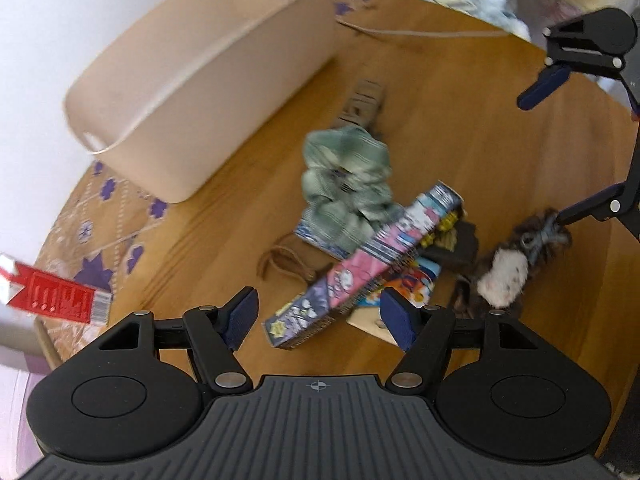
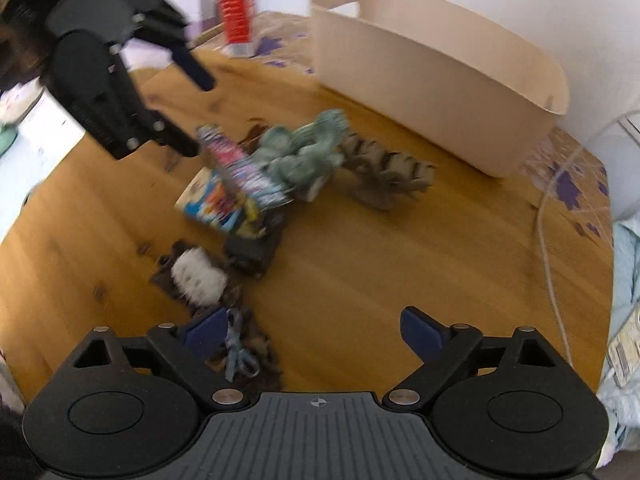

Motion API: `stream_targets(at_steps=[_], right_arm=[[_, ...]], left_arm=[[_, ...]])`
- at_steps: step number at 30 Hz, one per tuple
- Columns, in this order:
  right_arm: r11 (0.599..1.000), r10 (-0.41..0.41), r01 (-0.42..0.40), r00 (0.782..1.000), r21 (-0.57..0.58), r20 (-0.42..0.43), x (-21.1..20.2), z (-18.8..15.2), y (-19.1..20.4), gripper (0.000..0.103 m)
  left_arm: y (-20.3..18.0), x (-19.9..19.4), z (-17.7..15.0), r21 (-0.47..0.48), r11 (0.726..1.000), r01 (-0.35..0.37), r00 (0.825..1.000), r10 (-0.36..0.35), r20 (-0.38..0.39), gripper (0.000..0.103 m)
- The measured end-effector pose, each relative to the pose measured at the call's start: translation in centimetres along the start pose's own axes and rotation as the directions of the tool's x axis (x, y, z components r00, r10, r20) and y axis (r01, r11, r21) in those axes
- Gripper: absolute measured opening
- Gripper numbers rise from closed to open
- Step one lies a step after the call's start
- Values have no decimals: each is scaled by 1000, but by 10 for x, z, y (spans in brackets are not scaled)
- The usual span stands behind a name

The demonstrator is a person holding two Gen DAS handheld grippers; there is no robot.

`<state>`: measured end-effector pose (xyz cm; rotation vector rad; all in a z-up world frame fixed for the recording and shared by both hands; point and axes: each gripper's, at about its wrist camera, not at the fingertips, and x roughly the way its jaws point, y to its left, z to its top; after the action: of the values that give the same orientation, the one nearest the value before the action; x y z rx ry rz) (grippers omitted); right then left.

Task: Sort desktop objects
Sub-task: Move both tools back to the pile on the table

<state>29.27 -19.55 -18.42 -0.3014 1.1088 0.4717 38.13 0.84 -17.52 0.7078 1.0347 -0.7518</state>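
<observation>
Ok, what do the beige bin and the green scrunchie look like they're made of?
The beige bin looks like matte moulded plastic: smooth thin walls, rounded corners, a cut-out handle. The green scrunchie looks like soft woven fabric, gathered into ruffles with faint stripes; motion blur leaves the weave uncertain.

Green scrunchie [image 1: 346, 184], pink box [image 1: 360, 268], and fuzzy scrunchie [image 1: 504, 268] lie clustered near beige bin [image 1: 208, 80].
</observation>
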Motion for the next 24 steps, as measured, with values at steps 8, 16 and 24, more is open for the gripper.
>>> stream_targets(at_steps=[8,16,24], right_arm=[[993,88,-89,996,-76,-23,10,-7,25,94],[987,139,-143,989,-69,-58,30,-9,34,85],[981,184,-188,979,-43,-82,41,-9,28,80]], left_arm=[[-14,13,-4,113,993,32,999,-31,-12,70],[-8,23,-3,118,992,50,999,-51,6,69],[-7,39,9,183,976,119,993,-120,-3,65]])
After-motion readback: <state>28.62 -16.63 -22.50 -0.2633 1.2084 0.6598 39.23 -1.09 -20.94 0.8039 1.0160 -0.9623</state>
